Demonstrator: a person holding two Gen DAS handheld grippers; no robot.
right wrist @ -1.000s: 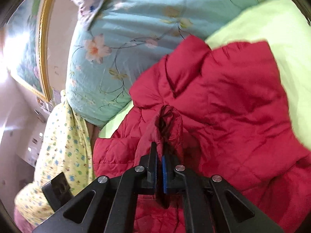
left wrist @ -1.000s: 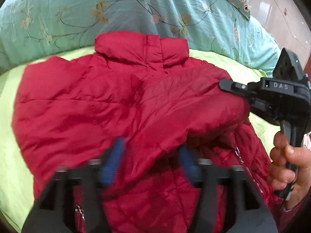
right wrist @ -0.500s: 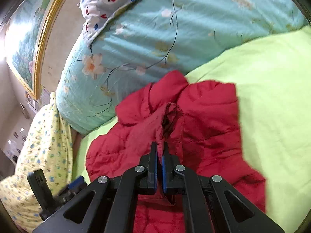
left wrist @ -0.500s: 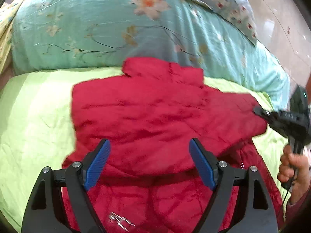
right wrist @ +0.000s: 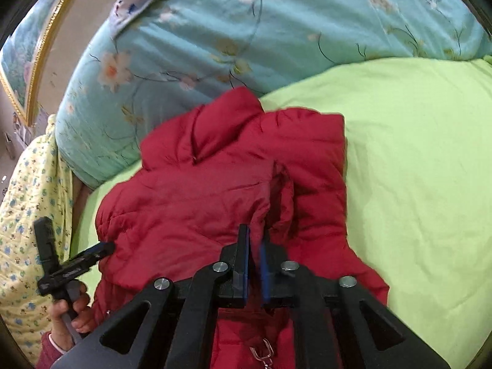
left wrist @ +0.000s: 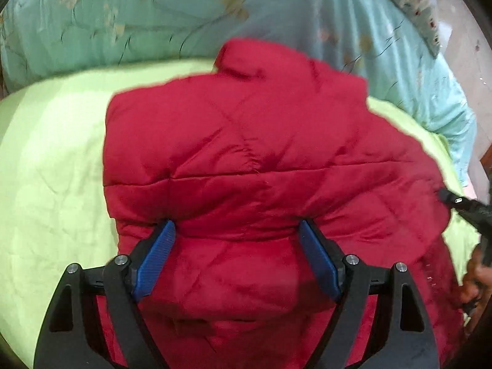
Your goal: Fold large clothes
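A red quilted jacket (left wrist: pixel 246 153) lies on the lime-green bed sheet (left wrist: pixel 52 160), collar toward the quilt, both sides folded inward. My left gripper (left wrist: pixel 235 240) is open, its blue pads straddling the folded jacket's lower part. In the right wrist view the jacket (right wrist: pixel 200 184) fills the middle; my right gripper (right wrist: pixel 255 243) has its jaws slightly apart around a raised fold of red fabric, with a narrow gap showing. The right gripper's tip also shows at the jacket's right edge in the left wrist view (left wrist: pixel 455 201). The left gripper shows in the right wrist view (right wrist: pixel 101 249).
A rolled teal floral quilt (left wrist: pixel 184 15) lies behind the jacket, also seen in the right wrist view (right wrist: pixel 276 30). A yellow patterned blanket (right wrist: pixel 27 215) lies at the left. A zipper pull (right wrist: pixel 261 353) hangs near the right gripper's base.
The left gripper has let go of the jacket's side and now stands open over it. The right gripper has carried its fold across the jacket and its jaws have started to part.
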